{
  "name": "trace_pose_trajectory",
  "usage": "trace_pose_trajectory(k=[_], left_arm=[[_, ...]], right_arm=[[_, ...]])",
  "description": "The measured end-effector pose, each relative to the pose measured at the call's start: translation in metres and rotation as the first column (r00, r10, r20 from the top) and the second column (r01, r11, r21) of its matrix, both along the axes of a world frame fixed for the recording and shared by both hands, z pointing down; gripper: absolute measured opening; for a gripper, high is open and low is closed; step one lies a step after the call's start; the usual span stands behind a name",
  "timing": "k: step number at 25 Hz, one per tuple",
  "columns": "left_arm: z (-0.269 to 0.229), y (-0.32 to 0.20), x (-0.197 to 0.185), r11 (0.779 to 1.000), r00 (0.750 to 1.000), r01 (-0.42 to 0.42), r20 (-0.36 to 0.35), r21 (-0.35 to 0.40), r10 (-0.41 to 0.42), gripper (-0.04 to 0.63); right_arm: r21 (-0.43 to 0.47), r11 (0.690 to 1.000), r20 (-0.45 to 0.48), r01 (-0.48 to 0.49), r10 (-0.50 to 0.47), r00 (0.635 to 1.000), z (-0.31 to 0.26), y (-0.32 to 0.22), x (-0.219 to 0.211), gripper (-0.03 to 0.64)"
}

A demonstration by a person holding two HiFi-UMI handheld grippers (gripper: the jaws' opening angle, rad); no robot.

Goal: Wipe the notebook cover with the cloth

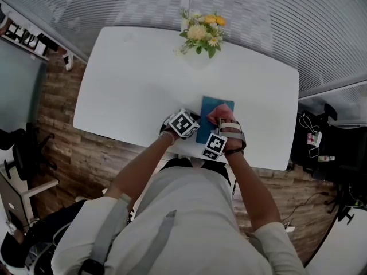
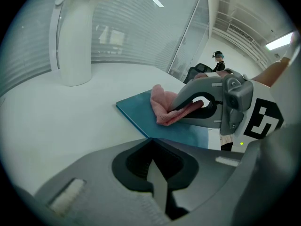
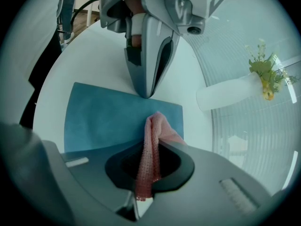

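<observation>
At a white table [image 1: 126, 96] beside a ribbed glass wall [image 1: 298, 22], the right gripper [image 3: 151, 140] is clamped on a pink cloth [image 3: 153, 126] lying on the blue notebook [image 3: 103, 117] just ahead of it. The left gripper [image 3: 146, 91], jaws together, sets its tip at the notebook's far edge. Only the head view shows the wood floor [image 1: 63, 136].

A white table [image 1: 132, 90] with rounded corners stands on a wooden floor [image 1: 57, 107]. Near its far edge there is a white vase [image 2: 75, 46] that holds yellow and white flowers [image 1: 202, 34]. Behind the table runs a ribbed glass wall [image 1: 114, 4]. A black chair [image 1: 26, 150] is at the left, dark things with cables [image 1: 321, 142] lie at the right, and a person [image 2: 218, 61] shows far behind
</observation>
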State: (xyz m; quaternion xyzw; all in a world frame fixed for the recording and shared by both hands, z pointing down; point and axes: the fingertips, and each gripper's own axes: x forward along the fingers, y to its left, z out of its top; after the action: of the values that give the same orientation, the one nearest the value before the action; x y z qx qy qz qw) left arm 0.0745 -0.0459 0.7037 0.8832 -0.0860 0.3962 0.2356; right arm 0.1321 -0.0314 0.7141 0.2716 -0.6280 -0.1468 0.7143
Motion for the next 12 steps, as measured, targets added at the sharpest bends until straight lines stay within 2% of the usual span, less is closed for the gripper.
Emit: trace_pose_trajectory(k=[12], left_arm=[[-0.0003,0.0000,0.0003,1.000,1.000,0.001,-0.001,-0.004,-0.001,-0.005]], right_arm=[[-0.008,1.000,0.010,-0.010,0.010,1.000,-0.0003,0.0085,-0.0020,0.006]])
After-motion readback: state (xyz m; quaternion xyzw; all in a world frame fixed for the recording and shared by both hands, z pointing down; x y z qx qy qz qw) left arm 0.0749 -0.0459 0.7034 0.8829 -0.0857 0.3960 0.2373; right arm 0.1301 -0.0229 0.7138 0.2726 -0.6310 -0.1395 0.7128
